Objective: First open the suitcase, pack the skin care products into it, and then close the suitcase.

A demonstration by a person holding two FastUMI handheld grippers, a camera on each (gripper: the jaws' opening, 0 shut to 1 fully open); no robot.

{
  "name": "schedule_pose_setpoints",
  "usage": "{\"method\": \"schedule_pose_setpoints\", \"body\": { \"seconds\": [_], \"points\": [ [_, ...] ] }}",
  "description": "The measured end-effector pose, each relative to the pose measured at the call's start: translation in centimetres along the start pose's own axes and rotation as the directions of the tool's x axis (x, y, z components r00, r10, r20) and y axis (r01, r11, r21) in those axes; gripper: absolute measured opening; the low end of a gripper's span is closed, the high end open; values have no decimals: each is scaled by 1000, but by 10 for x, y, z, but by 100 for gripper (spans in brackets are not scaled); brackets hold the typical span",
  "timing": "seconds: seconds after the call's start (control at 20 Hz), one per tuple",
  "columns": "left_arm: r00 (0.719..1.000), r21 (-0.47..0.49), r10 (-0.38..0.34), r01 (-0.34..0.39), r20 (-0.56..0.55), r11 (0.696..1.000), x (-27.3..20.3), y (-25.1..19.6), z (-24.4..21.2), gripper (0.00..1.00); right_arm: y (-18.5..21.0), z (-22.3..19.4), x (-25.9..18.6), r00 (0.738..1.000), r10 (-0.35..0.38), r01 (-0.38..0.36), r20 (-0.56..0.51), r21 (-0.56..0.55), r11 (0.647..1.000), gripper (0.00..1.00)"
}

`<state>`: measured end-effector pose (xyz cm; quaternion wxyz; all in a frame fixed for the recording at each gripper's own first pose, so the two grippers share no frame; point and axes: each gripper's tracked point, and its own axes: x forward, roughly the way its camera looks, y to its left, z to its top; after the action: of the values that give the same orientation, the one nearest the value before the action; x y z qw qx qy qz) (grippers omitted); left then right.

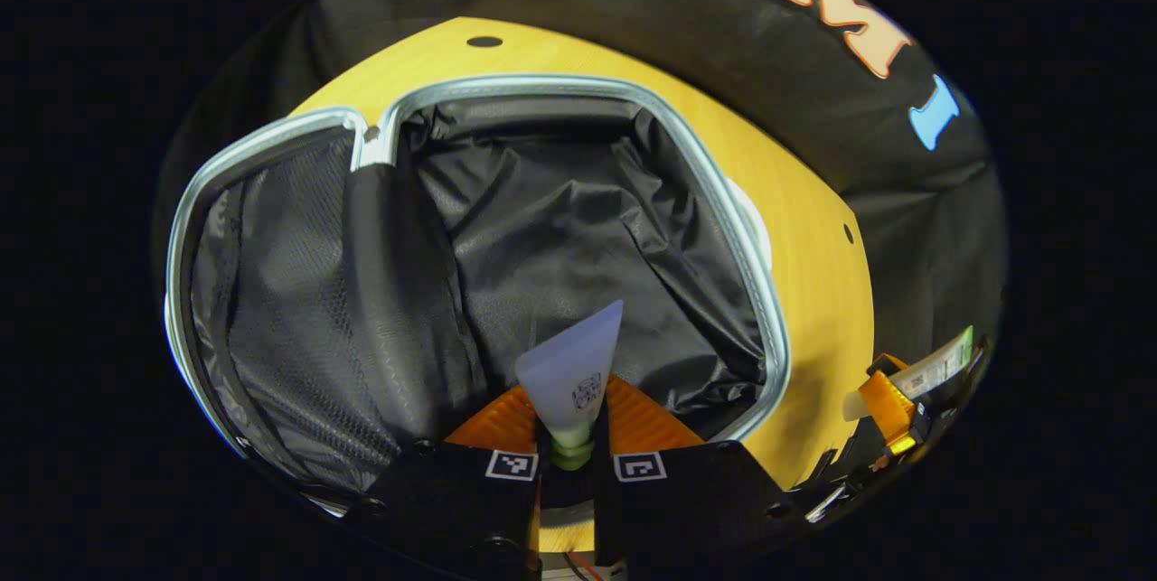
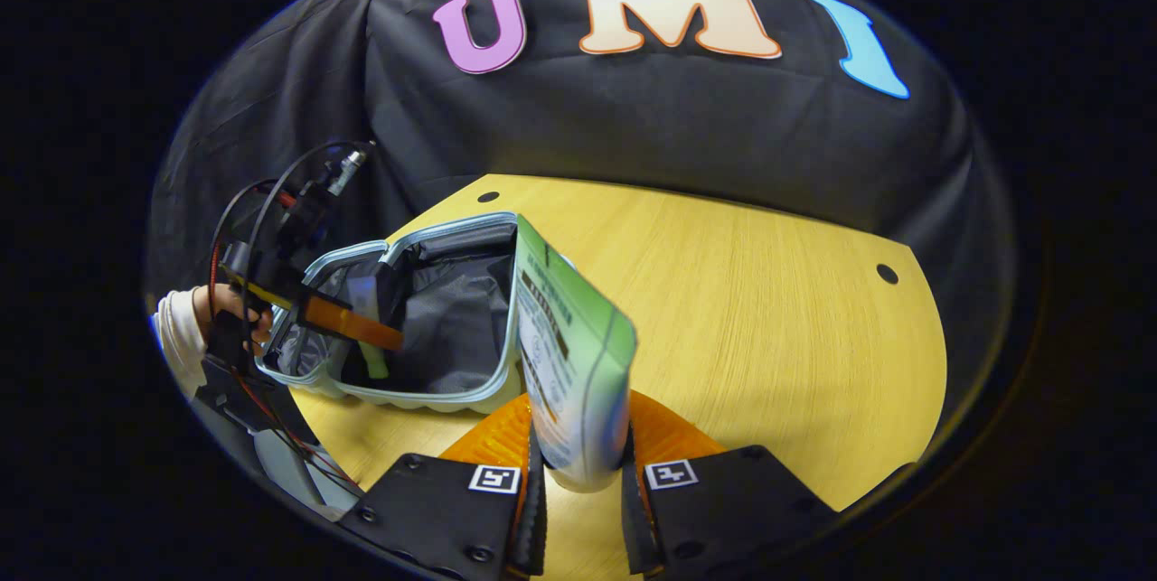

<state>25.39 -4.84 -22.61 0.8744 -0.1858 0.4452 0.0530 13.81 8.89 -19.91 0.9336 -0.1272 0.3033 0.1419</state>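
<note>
Left gripper (image 1: 569,436): jaws closed on the cap end of a pale tube (image 1: 572,373), held over the black lining of the open suitcase (image 1: 578,229). Right gripper (image 2: 578,454): jaws closed on a green-and-white pouch (image 2: 569,364), upright above the wooden table (image 2: 768,310). Suitcase lies open on the table's left, just beside the pouch; a hand (image 2: 226,305) holds the left gripper over it.
</note>
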Motion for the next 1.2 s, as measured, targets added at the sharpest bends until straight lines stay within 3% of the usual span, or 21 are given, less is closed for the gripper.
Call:
{"method": "schedule_pose_setpoints", "body": {
  "seconds": [0.1, 0.15, 0.35, 0.4, 0.5, 0.55, 0.7, 0.75, 0.9, 1.2],
  "points": [
    [999, -23, -13, 12, -48, 1000, 8, 1, -4, 16, 10, 11, 2, 1000, 19, -19, -17, 5, 1000, 36],
    [998, -25, -14, 12, -62, 1000, 8, 2, -4, 16, 15, 17, 3, 999, 31, -31, -24, 14, 999, 32],
    [997, -13, -55, 54, -46, 998, 5, -7, -2, 24, 24, 42, 9, 998, 33, -34, -54, -25, 999, 36],
    [996, -30, -78, 76, -37, 997, 2, -14, -2, 37, 28, 48, 11, 997, 36, -39, -63, -43, 998, 32],
    [994, -48, -109, 109, -5, 993, -8, -24, 3, 65, 41, 57, 14, 994, 62, -68, -88, -60, 996, 36],
    [992, -51, -123, 124, 20, 991, -16, -29, 6, 70, 49, 59, 16, 991, 82, -89, -107, -65, 994, 32],
    [987, -50, -136, 141, 90, 989, -38, -30, 12, 91, 76, 64, 26, 975, 138, -153, -172, -74, 985, 35],
    [984, -55, -139, 146, 108, 988, -47, -29, 11, 91, 85, 62, 33, 967, 158, -173, -199, -60, 983, 32],
    [979, -79, -141, 153, 145, 985, -67, -19, 5, 91, 115, 56, 57, 936, 228, -232, -268, 16, 973, 35],
    [968, -206, -155, 196, 200, 959, -106, 11, -8, 91, 133, 3, 106, 861, 230, -243, -453, 29, 969, 31]
  ]
}}
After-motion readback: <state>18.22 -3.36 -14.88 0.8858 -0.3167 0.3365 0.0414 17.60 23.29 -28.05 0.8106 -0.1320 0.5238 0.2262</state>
